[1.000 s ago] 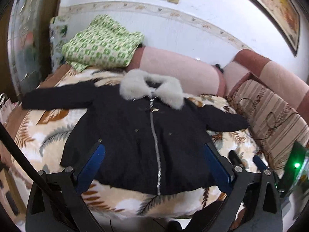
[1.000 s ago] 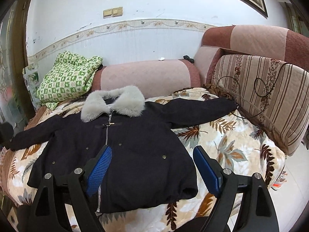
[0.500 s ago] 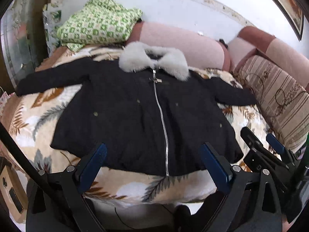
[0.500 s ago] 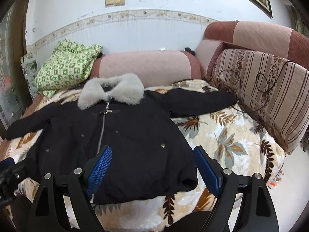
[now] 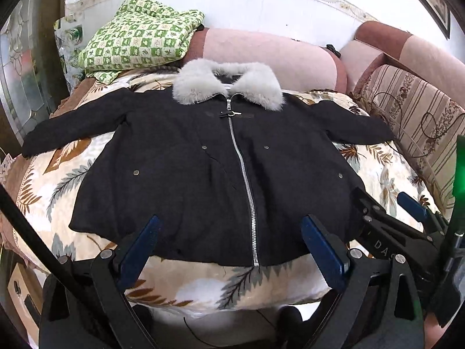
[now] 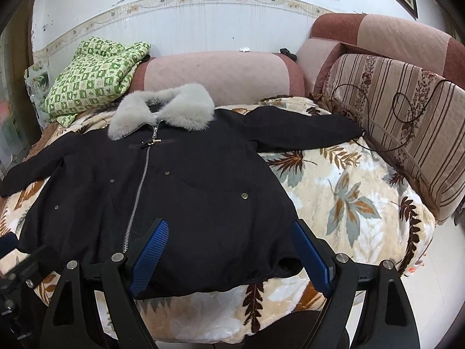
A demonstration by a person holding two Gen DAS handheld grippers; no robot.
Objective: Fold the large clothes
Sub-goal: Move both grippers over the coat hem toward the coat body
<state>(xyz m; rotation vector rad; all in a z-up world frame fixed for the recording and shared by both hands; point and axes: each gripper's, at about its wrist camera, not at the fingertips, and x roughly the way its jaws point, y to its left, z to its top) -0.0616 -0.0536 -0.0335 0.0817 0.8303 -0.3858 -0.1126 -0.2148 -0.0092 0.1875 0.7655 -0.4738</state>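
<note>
Jaws of both the left gripper point(image 5: 231, 247) and right gripper point(image 6: 232, 254) stand wide apart, gripping nothing. Below them a leaf-print blanket point(image 6: 348, 192) covers a sofa with pink cushions point(image 6: 215, 71) along a white wall. Both grippers hover level near the hem of the black coat point(image 5: 215, 174), which lies flat, zipped, sleeves outspread.

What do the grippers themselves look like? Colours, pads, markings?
Both alike: left gripper and right gripper have black angular frames with silver bolts and blue textured pads. Seen from the left camera, the right one bears pale lettering, "DAS" legible.
</note>
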